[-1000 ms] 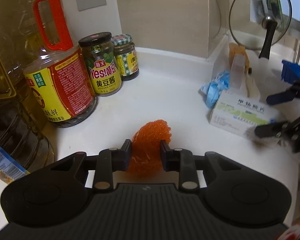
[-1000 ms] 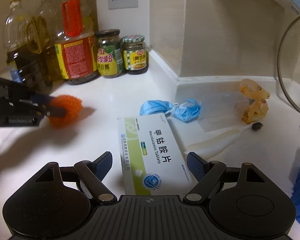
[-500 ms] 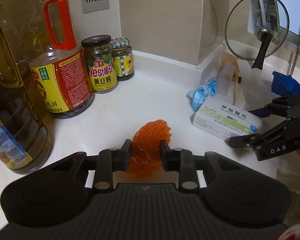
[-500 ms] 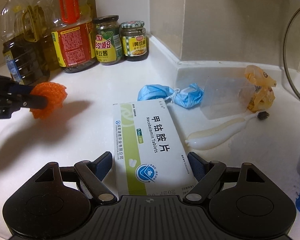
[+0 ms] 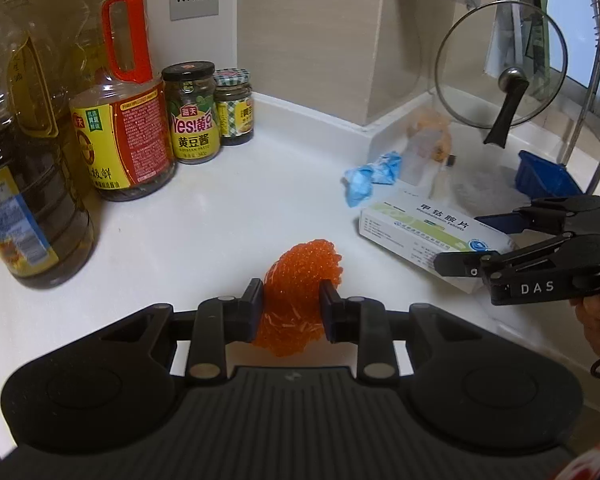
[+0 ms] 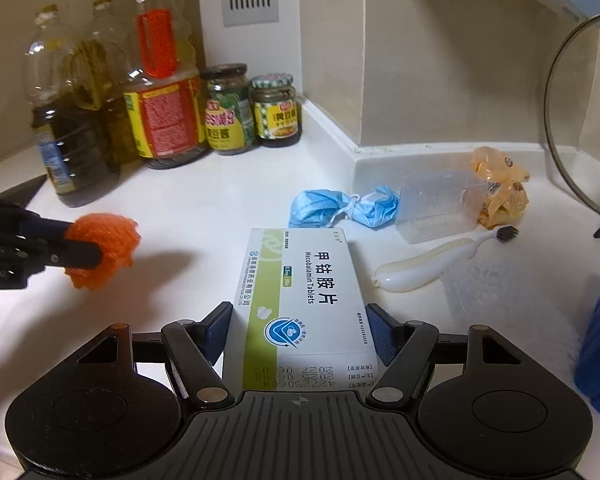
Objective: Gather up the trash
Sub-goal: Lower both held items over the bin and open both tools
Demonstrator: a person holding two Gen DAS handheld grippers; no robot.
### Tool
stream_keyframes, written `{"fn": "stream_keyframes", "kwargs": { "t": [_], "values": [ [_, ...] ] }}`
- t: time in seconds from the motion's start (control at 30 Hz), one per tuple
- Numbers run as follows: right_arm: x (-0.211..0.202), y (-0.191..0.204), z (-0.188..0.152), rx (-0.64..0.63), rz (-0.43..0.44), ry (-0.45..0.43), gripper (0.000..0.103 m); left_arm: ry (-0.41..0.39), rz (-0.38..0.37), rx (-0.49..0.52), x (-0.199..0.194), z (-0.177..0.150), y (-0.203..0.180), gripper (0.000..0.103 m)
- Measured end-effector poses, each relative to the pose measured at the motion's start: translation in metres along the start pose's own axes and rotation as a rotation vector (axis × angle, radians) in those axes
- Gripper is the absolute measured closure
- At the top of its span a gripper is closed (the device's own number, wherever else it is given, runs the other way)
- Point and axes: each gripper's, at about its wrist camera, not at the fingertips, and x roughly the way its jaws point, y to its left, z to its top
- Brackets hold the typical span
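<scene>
So the left gripper (image 5: 291, 312) has its pads clamped on the orange mesh ball (image 5: 300, 280) – squished between them and lifted clear of the white countertop (image 5: 220, 216). From the right wrist camera that ball (image 6: 100, 248) sits out at about 9 o'clock, with its shadow on the counter just past it.

The right gripper (image 6: 298, 334) has the medicine box (image 6: 300, 292) between its blue pads. The jaws have just been closing in on it, and the pads look right up against the box's long sides, but I honestly can't tell if they're pressing yet. The box lies flat on the counter, front and centre at 6 o'clock in the right view; from the left wrist camera it's at roughly 3 o'clock (image 5: 432, 232).

Other trash behind the box – a crumpled blue face mask (image 6: 340, 208) at 12 o'clock, then a clear plastic cup (image 6: 436, 208) on its side, a scrunched orange wrapper (image 6: 500, 192) touching it, and a white toothbrush (image 6: 428, 260) at about 2 o'clock. Oil bottles (image 6: 100, 120) and two sauce jars (image 6: 252, 112) stand along the wall at 10 to 11 o'clock.
</scene>
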Motion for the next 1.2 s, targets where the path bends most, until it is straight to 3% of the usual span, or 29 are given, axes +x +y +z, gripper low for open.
{"fn": "stream_keyframes", "kwargs": {
  "t": [0.83, 1.2],
  "values": [
    [-0.183, 0.037, -0.084, 0.04, 0.051, -0.081, 0.033, -0.014, 0.003, -0.057, -0.113, -0.071, -0.093, 0.076],
    [-0.219, 0.055, -0.122, 0.11, -0.018, -0.057, 0.033, 0.01, -0.056, -0.049, -0.137, -0.101, -0.098, 0.076]
  ]
}}
